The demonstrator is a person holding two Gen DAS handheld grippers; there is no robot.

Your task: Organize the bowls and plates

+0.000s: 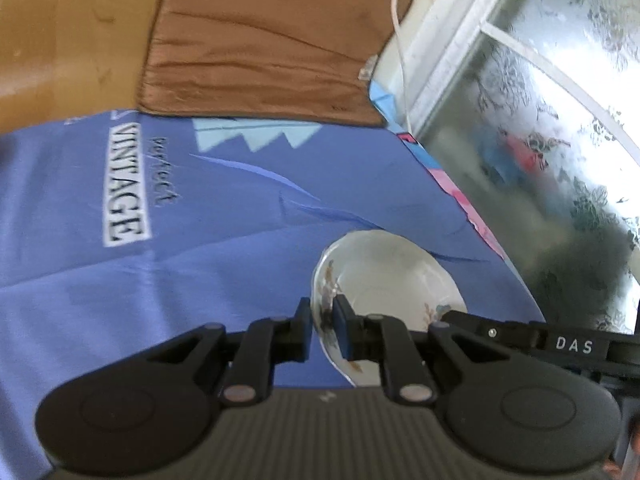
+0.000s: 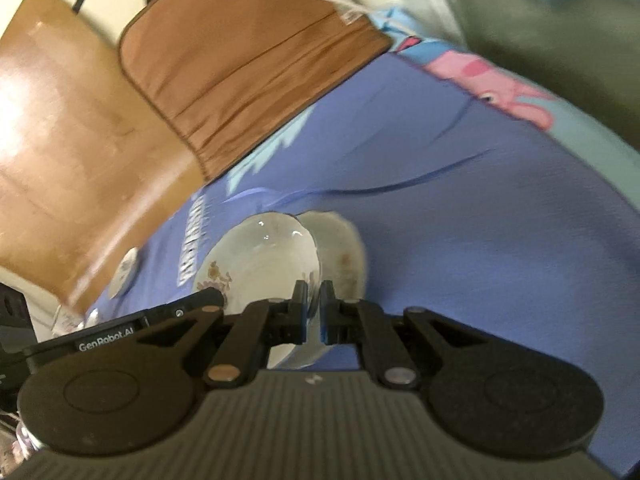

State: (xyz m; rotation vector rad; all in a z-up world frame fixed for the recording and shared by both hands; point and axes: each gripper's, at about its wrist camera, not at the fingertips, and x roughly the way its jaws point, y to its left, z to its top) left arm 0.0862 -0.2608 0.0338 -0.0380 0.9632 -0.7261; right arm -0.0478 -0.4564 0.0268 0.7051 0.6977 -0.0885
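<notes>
My left gripper (image 1: 322, 312) is shut on the left rim of a white bowl (image 1: 392, 276) with a flower pattern, held over the blue cloth (image 1: 180, 280). In the right wrist view my right gripper (image 2: 317, 304) is shut on a thin white rim where two white flowered bowls overlap: a glossy one (image 2: 264, 260) on the left and another (image 2: 344, 248) behind it on the right. I cannot tell which of the two the rim belongs to. The housing of the other hand's tool (image 2: 160, 322) reaches the glossy bowl's left rim.
A brown fabric mat (image 1: 260, 40) lies on the wooden table (image 1: 60, 40) beyond the cloth. A frosted flowered window (image 1: 540, 140) and a white cable (image 1: 400, 40) stand at the right. A small white dish (image 2: 124, 272) sits at the cloth's left edge.
</notes>
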